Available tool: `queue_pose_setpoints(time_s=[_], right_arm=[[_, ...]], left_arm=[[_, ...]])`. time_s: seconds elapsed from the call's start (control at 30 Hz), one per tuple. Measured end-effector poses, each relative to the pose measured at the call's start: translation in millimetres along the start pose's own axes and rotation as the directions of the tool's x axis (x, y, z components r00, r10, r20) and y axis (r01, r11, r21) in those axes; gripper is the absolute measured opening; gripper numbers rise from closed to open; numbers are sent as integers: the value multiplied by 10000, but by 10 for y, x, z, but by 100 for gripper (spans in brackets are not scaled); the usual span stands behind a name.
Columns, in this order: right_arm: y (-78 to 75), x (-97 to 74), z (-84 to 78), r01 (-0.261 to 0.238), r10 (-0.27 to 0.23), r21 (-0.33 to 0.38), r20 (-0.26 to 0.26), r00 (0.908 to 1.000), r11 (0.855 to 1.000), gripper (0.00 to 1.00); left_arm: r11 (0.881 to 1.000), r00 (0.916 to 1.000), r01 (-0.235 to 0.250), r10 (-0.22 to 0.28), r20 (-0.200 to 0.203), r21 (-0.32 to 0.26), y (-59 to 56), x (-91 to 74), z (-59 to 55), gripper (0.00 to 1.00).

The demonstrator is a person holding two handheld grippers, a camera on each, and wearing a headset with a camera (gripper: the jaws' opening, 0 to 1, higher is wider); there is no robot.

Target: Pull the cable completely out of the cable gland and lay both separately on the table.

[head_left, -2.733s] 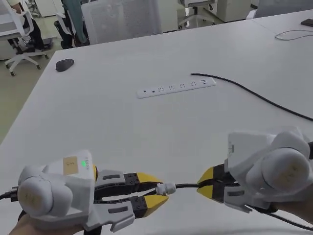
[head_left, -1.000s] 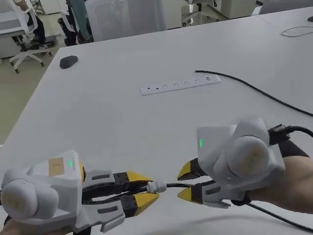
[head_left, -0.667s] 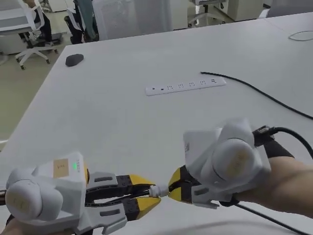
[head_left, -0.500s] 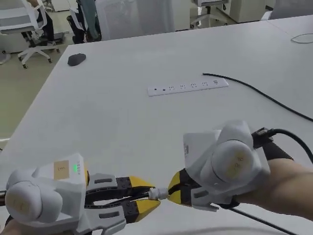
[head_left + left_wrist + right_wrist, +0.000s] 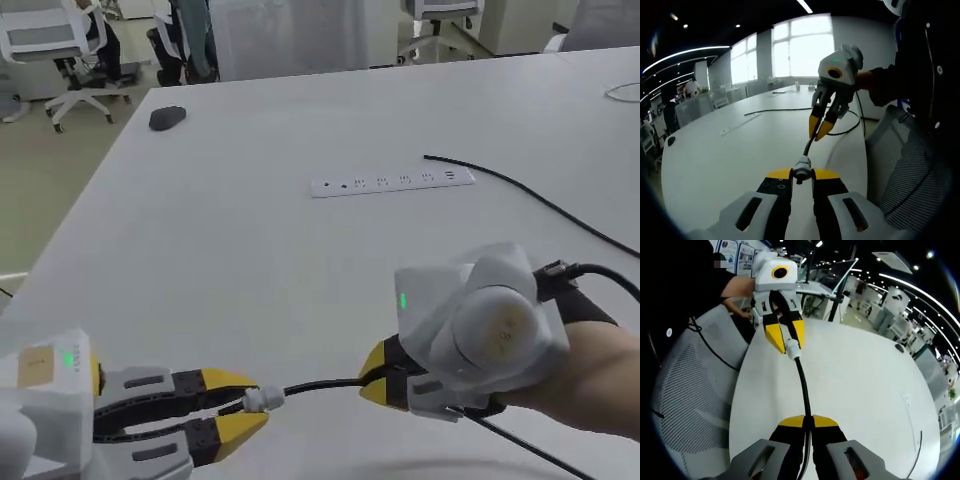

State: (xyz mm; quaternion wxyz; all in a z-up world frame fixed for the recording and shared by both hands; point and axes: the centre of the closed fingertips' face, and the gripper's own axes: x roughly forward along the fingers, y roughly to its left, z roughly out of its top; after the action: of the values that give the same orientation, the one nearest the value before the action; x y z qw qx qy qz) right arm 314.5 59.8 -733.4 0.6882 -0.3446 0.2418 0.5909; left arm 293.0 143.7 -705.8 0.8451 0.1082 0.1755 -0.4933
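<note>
Cable (image 5: 320, 384) stretched near table (image 5: 250, 250) edge

2 hand-held grippers (image 5: 245, 410) (image 5: 372, 377), 1 cable gland (image 5: 262, 398) (1 held cable (image 5: 320, 384))

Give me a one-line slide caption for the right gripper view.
Right gripper clamps the black cable while the left gripper holds the white cable gland.

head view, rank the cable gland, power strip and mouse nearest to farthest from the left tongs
1. cable gland: held at the tips of the left tongs, bottom left.
2. power strip: mid-table, ahead and to the right.
3. mouse: far left part of the table.
</note>
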Motion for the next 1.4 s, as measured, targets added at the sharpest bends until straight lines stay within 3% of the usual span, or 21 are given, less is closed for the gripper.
queue_pose_setpoints(time_s=[0.17, 0.27, 0.4, 0.53, 0.77, 0.87, 1.0, 1.07, 1.1, 1.13, 1.17, 1.2, 1.27, 1.4], right_arm=[[-12, 42, 5, -129, 130, 227, -19, 9999, 9997, 0], [-42, 73, 23, -149, 152, 399, -60, 9999, 9991, 0], [-156, 81, 84, -28, 33, 594, -86, 10000, 9982, 0], [-270, 143, 240, 163, -184, 967, 209, 9996, 9952, 0], [-380, 408, 521, 269, -370, 1740, 550, 9978, 9844, 0], [-428, 529, 662, 165, -400, 2372, 945, 9947, 9713, 0], [-506, 703, 851, -76, -508, 3438, 1605, 9857, 9390, 0], [-482, 808, 971, -553, -322, 3861, 2164, 9758, 9208, 0], [-417, 881, 1071, -1192, -12, 4234, 2735, 9619, 8981, 0], [-420, 945, 1079, -1151, -120, 4428, 2742, 9616, 8892, 0], [-420, 1007, 1053, -965, -167, 4281, 2531, 9673, 8986, 0], [-384, 1110, 1069, -970, -135, 4270, 2484, 9686, 8990, 0], [-310, 1277, 1092, -1151, 21, 4425, 2479, 9688, 8893, 0], [-261, 1528, 1104, -1064, -20, 4567, 2306, 9730, 8832, 0]], left_arm=[[9975, 9980, -631, 634, 79, -331, 65, -215, -139, 15], [9914, 9929, -1184, 1186, -8, -548, 142, -339, -263, 15], [9805, 9853, -1651, 1687, 257, -1064, 187, -477, -340, 15], [9690, 9776, -2050, 2097, 204, -1380, 198, -597, -484, 15], [9524, 9674, -2403, 2508, 341, -1875, 179, -660, -616, 15], [9483, 9650, -2495, 2604, 316, -1962, 167, -650, -669, 15], [9426, 9635, -2530, 2659, 314, -2177, 158, -619, -760, 15], [9330, 9575, -2708, 2864, 336, -2370, 191, -616, -845, 15], [9216, 9519, -2854, 3045, 341, -2629, 220, -620, -900, 15], [9169, 9511, -2857, 3070, 348, -2788, 223, -617, -939, 15], [9162, 9511, -2870, 3073, 309, -2796, 218, -606, -981, 15], [9150, 9510, -2883, 3080, 270, -2821, 211, -598, -1006, 15], [9119, 9505, -2900, 3099, 240, -2905, 210, -576, -1071, 15], [8998, 9459, -3019, 3239, 187, -3148, 248, -556, -1175, 15]])
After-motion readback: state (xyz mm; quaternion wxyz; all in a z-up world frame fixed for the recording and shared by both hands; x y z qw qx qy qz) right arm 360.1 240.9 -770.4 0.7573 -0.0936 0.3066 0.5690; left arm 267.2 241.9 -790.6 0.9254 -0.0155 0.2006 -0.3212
